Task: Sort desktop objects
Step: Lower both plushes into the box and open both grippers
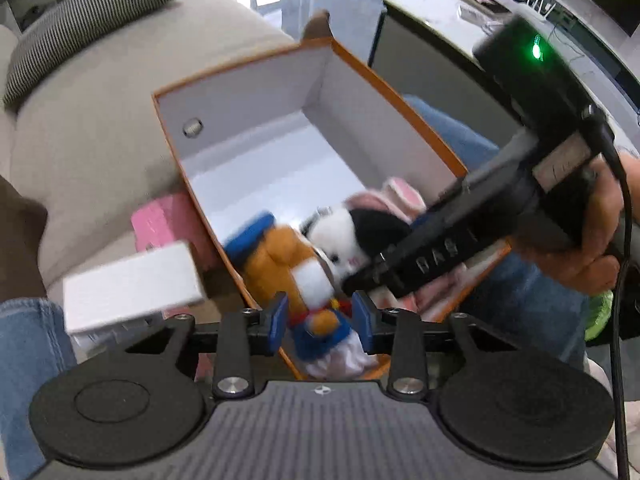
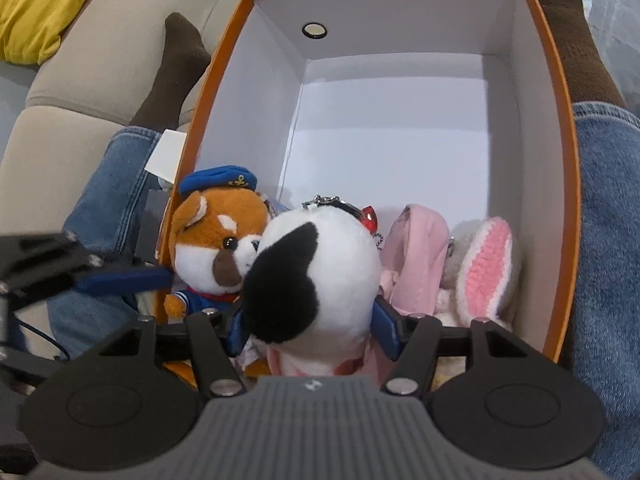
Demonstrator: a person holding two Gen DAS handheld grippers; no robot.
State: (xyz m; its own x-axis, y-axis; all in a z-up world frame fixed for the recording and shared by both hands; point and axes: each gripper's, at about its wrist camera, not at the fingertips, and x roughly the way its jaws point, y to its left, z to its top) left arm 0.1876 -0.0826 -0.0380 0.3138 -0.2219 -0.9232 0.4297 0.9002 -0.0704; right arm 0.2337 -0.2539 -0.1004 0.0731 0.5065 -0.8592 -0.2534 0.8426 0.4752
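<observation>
An orange box (image 1: 400,100) with a white inside rests on a person's lap. My left gripper (image 1: 320,320) is shut on a sailor fox plush (image 1: 280,260), brown with a blue cap, at the box's near corner. The fox also shows in the right wrist view (image 2: 216,240). My right gripper (image 2: 312,320) is shut on a black-and-white plush (image 2: 320,272) with a key chain, inside the box (image 2: 560,160). The same plush (image 1: 344,236) shows in the left view under the right gripper's body (image 1: 440,256). A pink plush (image 2: 416,256) and a bunny plush (image 2: 488,264) lie beside it.
The box sits between jeans-clad legs (image 2: 608,200) on a beige sofa (image 1: 100,120). A striped cushion (image 1: 92,20) and a yellow cushion (image 2: 44,4) lie on the sofa. A white block (image 1: 132,284) and a pink box (image 1: 168,224) sit left of the orange box.
</observation>
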